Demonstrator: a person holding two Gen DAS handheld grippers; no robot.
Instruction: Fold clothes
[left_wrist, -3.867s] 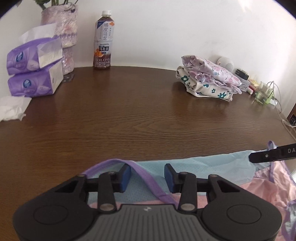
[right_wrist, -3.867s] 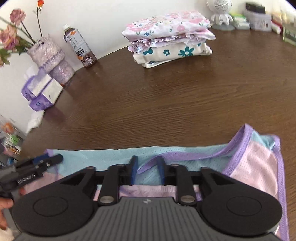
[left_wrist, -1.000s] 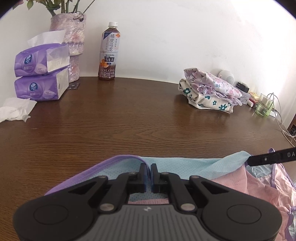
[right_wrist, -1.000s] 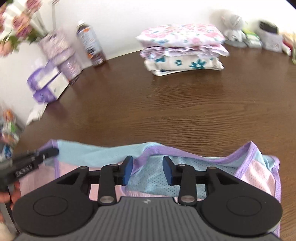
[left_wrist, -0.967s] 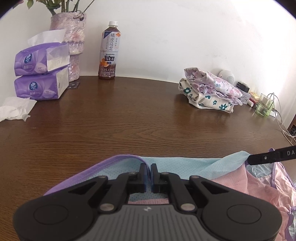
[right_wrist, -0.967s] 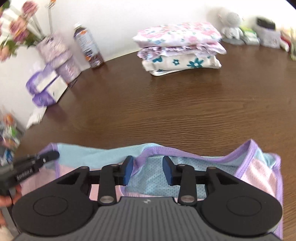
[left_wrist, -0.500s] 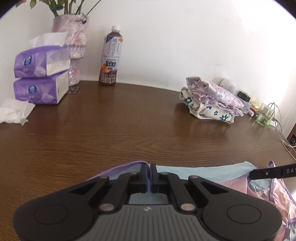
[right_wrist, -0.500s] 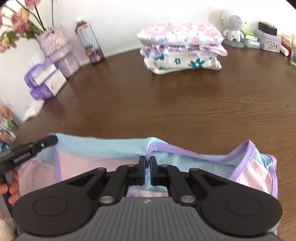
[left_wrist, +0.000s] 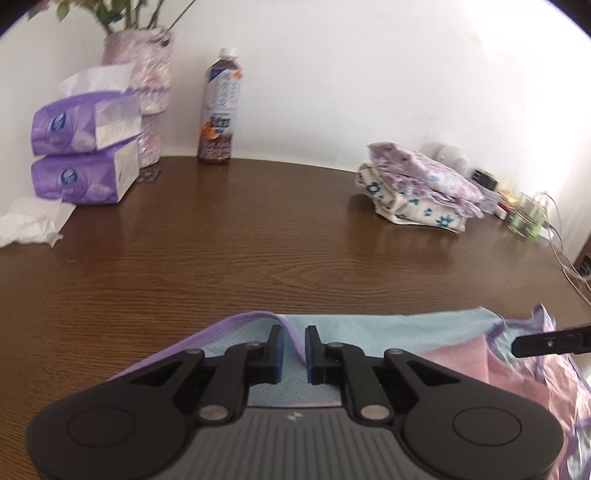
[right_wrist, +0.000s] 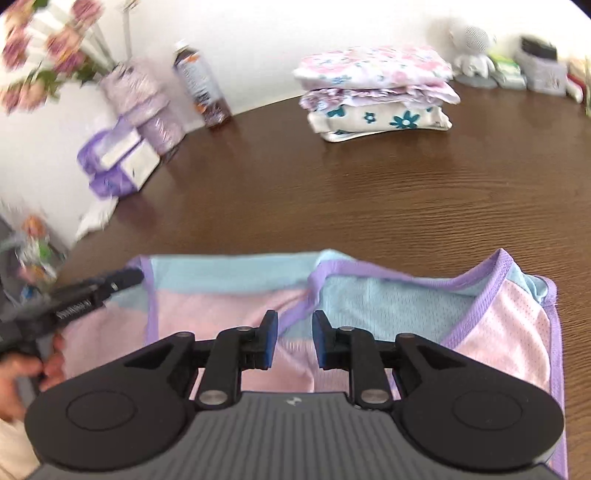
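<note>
A mesh garment (right_wrist: 369, 295) in light blue and pink with purple trim lies flat on the brown wooden table (right_wrist: 332, 192), near its front edge. My right gripper (right_wrist: 294, 338) is open just above it, a purple trim strip running loosely between the fingers. My left gripper (left_wrist: 293, 349) is open by a narrow gap over the garment (left_wrist: 369, 328), with the purple edge passing through that gap. The right gripper's tip (left_wrist: 546, 341) shows at the garment's right end. In the right wrist view a hand holds the left gripper (right_wrist: 92, 291) at the garment's left corner.
A stack of folded floral clothes (left_wrist: 417, 192) sits at the back right. A tea bottle (left_wrist: 219, 110), two purple tissue packs (left_wrist: 81, 158), a flower vase (left_wrist: 147, 85) and a crumpled tissue (left_wrist: 29, 221) stand at the back left. A green jar (left_wrist: 524, 221) and cables are far right.
Both grippers were shut on the garment's purple trim half a second ago; now their fingers have parted and the garment lies flat, its upper edge further onto the table.
</note>
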